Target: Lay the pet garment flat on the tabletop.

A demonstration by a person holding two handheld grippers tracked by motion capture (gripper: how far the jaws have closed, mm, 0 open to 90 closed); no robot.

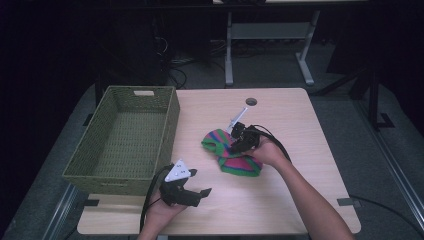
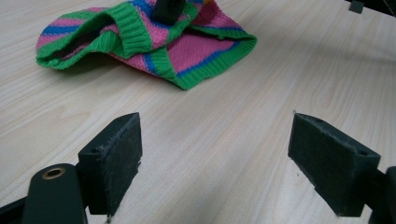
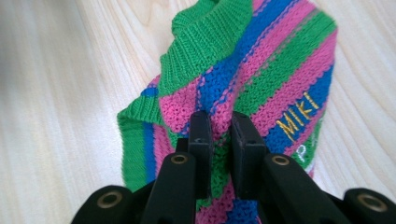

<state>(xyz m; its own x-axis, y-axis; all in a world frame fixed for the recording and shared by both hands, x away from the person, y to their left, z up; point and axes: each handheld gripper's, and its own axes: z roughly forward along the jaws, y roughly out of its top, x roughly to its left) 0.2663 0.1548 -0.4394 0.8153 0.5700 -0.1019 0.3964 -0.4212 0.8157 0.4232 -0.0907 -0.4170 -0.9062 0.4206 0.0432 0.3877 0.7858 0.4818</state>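
A small knitted garment (image 1: 231, 152) striped pink, green and blue lies crumpled at the table's middle. My right gripper (image 1: 235, 146) is shut on a fold of it; in the right gripper view the jaws pinch the knit (image 3: 219, 140), with yellow letters "MIKI" beside them. My left gripper (image 1: 199, 186) is held near the table's front edge, left of the garment, and stands open with nothing between its pads (image 2: 122, 154). From there the garment (image 2: 187, 51) lies ahead, a short way off.
A green woven basket (image 1: 165, 125) stands on the left part of the table. A round cable hole (image 1: 251, 101) sits near the far edge. A desk frame and cables stand on the floor beyond.
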